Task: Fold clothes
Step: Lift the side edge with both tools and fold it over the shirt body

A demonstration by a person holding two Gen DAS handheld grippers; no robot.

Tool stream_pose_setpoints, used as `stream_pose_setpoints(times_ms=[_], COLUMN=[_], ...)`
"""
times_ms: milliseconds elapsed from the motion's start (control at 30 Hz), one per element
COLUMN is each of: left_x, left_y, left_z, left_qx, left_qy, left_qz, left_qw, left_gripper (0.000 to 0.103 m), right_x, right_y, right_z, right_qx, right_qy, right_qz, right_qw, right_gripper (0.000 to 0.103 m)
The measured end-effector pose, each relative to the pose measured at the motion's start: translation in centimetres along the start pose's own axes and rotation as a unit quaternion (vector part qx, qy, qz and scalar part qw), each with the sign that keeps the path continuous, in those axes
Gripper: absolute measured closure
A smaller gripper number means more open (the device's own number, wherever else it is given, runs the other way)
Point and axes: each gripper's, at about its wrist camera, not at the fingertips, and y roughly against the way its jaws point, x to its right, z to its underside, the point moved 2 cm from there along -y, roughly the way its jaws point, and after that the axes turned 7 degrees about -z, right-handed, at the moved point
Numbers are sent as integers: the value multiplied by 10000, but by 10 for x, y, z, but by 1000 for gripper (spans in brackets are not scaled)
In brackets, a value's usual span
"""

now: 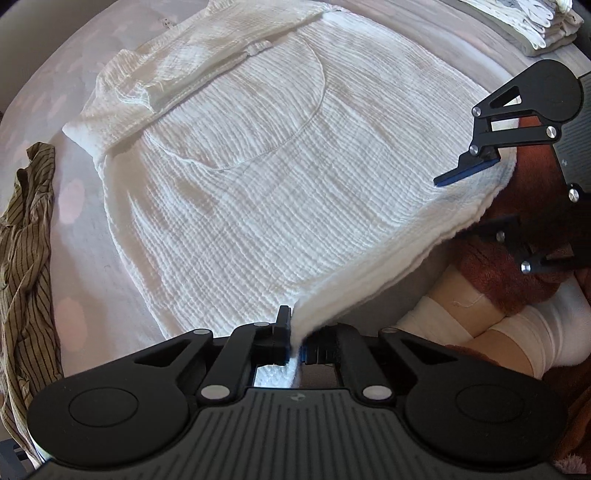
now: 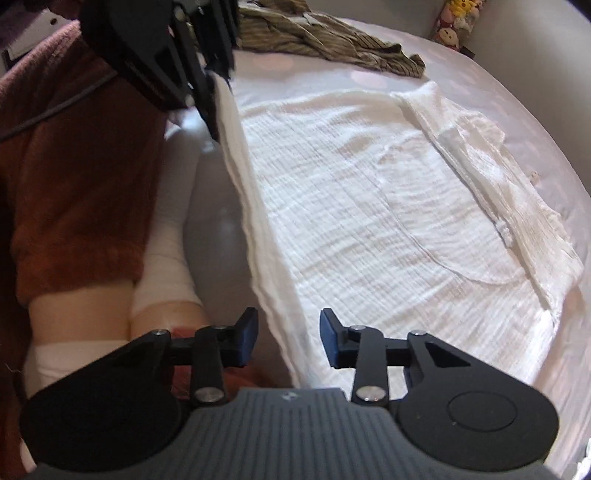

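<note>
A white crinkled garment lies spread flat on the bed, its curved seam facing up and its folded sleeve portion bunched along the far side. This garment is the landmark for everything else.

The left tool is pressed together on the garment's near hem, pinching the cloth between its blue pads, and the hem lifts off the bed there in a raised ridge. The right tool sits at the same near edge, further along it; its jaws are spread, with the lifted hem running through the gap between them. In the left wrist view one of its blue fingers lies over the top of the cloth; whether the fabric touches either pad is hard to tell, as that edge is blurred.

Beyond the garment's side away from the right tool lies a crumpled olive striped shirt. Past the garment's far corner sits a stack of folded clothes. Just off the near hem is the person's rust-brown fleece top.
</note>
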Motion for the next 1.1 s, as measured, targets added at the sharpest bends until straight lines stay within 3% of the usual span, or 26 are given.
stream_pose_setpoints(times_ms=[233,467,700,900,1100], left_x=[-8,-13,-15,-16,-13], left_y=[-1,3,4,1,-4], left_z=[4,7,9,16,23], left_qx=[71,173,226,189,26], left_qy=[98,207,249,202,55], left_qz=[50,12,-18,-45,-189], left_qw=[9999,9996,9994,9996,9998], left_gripper=[100,100,100,98,92], right_x=[58,79,68,53,55], right_y=[28,51,49,63,86], right_z=[45,78,76,71,76], right_qx=[-574,-521,-570,-620,-354], right_qy=[-615,-1071,-879,-272,-480], right_qz=[183,-25,-225,411,964], right_qw=[9963,9929,9942,9969,9936], right_gripper=[70,70,96,98,98])
